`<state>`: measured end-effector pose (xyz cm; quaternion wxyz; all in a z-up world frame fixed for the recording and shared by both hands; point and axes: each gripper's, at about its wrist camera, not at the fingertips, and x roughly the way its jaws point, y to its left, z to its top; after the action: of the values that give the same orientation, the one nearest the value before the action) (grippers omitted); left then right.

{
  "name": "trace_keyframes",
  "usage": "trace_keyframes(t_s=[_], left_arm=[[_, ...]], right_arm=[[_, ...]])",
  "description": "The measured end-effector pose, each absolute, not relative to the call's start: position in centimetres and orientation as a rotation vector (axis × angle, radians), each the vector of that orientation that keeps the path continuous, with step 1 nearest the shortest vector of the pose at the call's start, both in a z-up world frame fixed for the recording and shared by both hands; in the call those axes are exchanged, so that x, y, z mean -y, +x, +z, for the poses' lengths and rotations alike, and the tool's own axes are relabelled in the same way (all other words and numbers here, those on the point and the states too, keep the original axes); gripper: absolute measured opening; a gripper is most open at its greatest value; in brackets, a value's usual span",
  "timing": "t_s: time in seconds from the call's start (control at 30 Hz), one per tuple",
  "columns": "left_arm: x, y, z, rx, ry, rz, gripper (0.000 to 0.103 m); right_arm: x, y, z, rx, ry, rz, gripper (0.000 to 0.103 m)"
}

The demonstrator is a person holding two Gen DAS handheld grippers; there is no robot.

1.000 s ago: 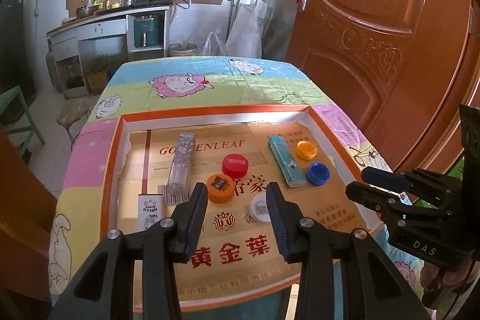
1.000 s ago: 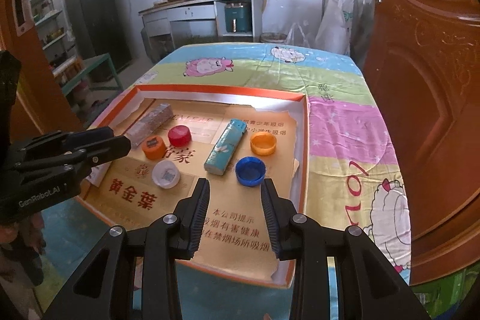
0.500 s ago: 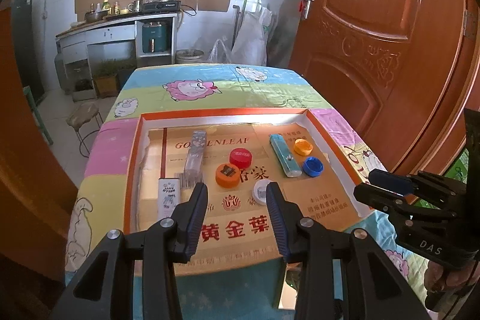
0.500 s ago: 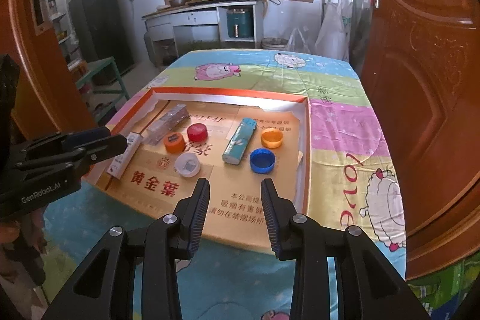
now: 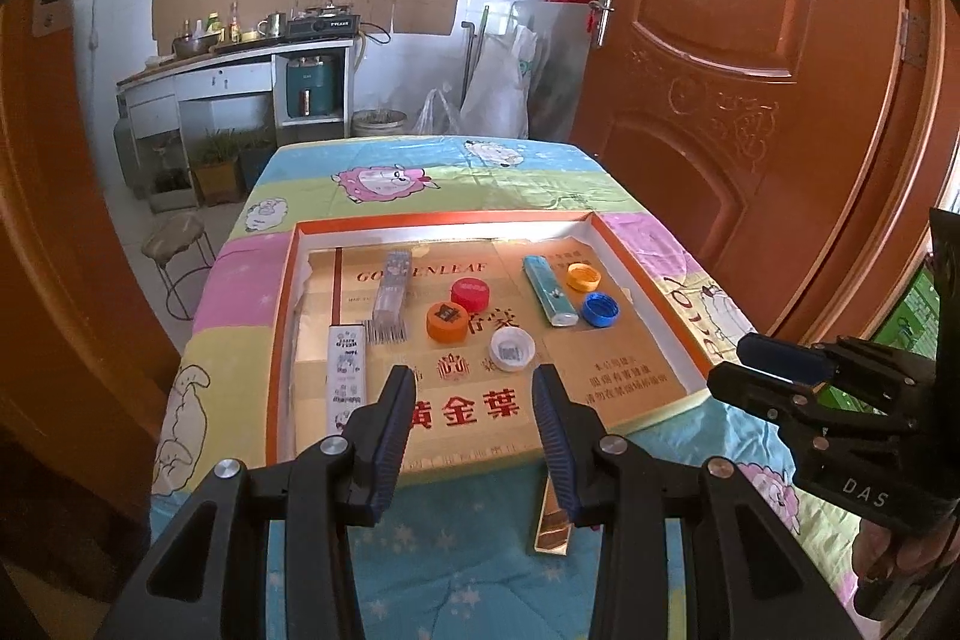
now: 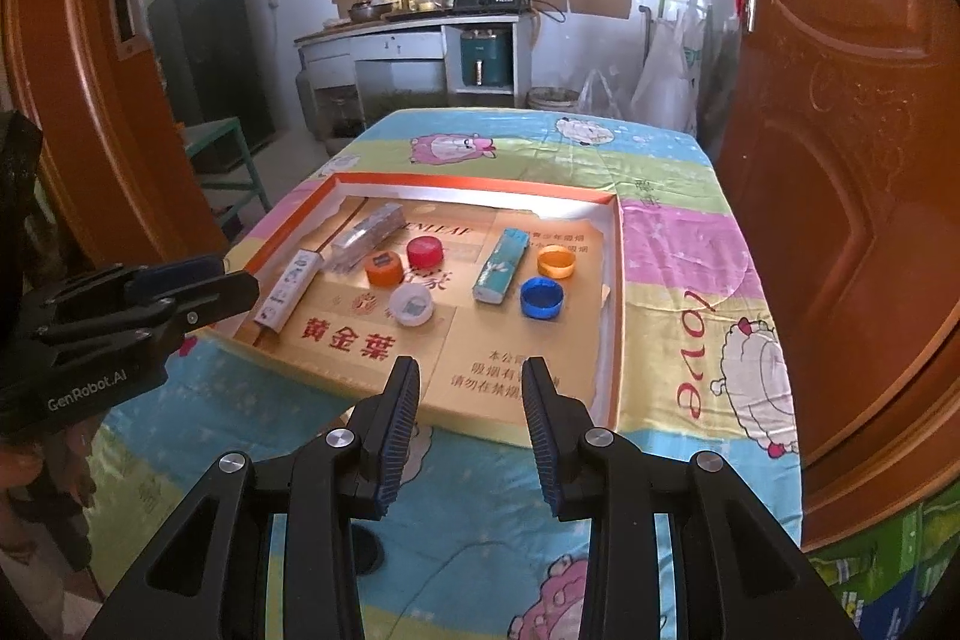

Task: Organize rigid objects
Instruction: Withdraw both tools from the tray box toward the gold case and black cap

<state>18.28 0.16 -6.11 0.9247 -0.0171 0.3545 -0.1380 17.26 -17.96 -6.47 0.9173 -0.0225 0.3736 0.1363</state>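
Note:
An orange-rimmed shallow tray (image 5: pixel 282 340) (image 6: pixel 615 280) lies on the cartoon tablecloth. In it are a red cap (image 5: pixel 470 293) (image 6: pixel 425 251), an orange cap (image 5: pixel 447 321) (image 6: pixel 384 268), a white cap (image 5: pixel 511 348) (image 6: pixel 411 305), a blue cap (image 5: pixel 599 309) (image 6: pixel 541 298), a yellow cap (image 5: pixel 583 276) (image 6: pixel 556 261), a teal lighter-like box (image 5: pixel 549 290) (image 6: pixel 501 265), a clear box (image 5: pixel 391 292) (image 6: pixel 367 235) and a white carton (image 5: pixel 347 376) (image 6: pixel 288 289). My left gripper (image 5: pixel 474 394) (image 6: pixel 237 275) hangs open over the tray's near edge, holding nothing. My right gripper (image 6: pixel 470 382) (image 5: pixel 729 363) is open and empty too, near the tray's front right.
A gold strip (image 5: pixel 551 526) lies on the cloth in front of the tray. A brown door (image 5: pixel 750 70) stands close on the right of the table. A stool (image 5: pixel 180 238) and a green bench (image 6: pixel 222 142) stand on the floor to the left, with a kitchen counter (image 5: pixel 240 64) behind.
Both grippers have drawn back from the tray and risen, so the tray now looks smaller and farther. Their jaws kept the same gap. The objects in the tray stayed put.

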Motion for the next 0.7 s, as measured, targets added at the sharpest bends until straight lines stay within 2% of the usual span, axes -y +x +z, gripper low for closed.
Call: trace_keyframes(t_s=[0.7], left_arm=[[-0.7,13.4,-7.4,-0.73,-0.063,-0.306,0.04]], right_arm=[[15.8,11.9,-8.2,-0.803,-0.064,0.309,0.036]])
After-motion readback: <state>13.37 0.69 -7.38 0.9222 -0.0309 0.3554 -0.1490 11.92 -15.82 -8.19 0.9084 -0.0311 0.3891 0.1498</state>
